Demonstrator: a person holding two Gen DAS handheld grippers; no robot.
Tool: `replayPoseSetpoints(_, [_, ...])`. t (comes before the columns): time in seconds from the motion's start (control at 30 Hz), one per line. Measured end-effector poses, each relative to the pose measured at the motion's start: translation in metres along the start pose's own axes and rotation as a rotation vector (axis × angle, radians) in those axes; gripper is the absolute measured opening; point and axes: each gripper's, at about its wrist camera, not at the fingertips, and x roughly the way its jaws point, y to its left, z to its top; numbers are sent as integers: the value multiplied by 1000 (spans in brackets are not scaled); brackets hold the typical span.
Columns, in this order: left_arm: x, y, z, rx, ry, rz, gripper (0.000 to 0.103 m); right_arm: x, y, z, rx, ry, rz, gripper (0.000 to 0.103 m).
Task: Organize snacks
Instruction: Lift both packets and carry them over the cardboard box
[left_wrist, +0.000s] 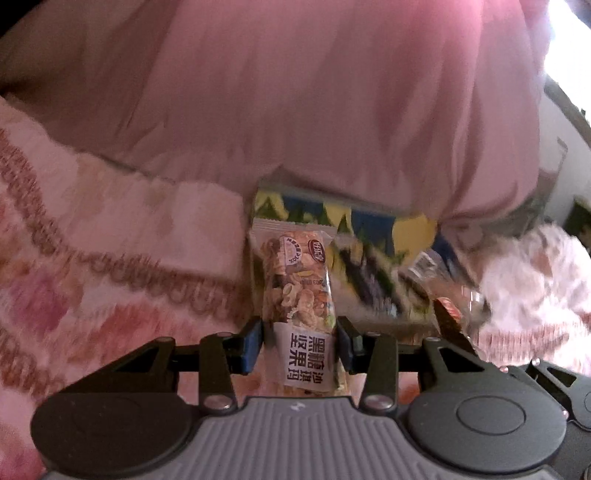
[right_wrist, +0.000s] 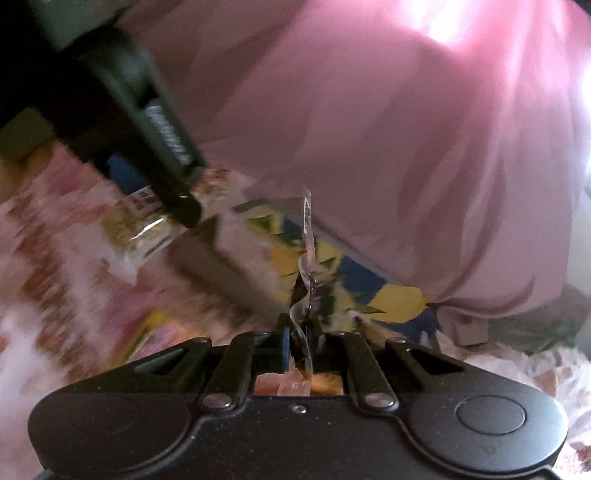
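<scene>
Held a nut bar (left_wrist: 297, 291) in the left gripper (left_wrist: 300, 341), pads squeezed on both sides of its white label end, so the long pack stuck out toward 12 o'clock and would not slip. Pinched a thin clear wrapper (right_wrist: 306, 273) edge-on in the right gripper (right_wrist: 298, 341), jaws nearly together on it. Probably carried both snacks toward the colorful box (left_wrist: 373, 221) of yellow, blue and green, seen at 1 o'clock just past the nut bar, tucked under the pink blanket (left_wrist: 314, 92). Saw more snack packs (left_wrist: 421, 269) blurred at 3 o'clock on the flowery bedsheet (left_wrist: 110, 240). Could not tell what the wrapper held.
</scene>
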Motion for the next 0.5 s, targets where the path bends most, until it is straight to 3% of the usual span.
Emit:
replayPoseSetpoints(0.27, [63, -17, 42, -36, -85, 0, 46, 53, -39, 14, 132, -13, -3, 9])
replayPoseSetpoints(0.5, [101, -7, 38, -104, -96, 2, 46, 90, -41, 19, 184, -6, 37, 9])
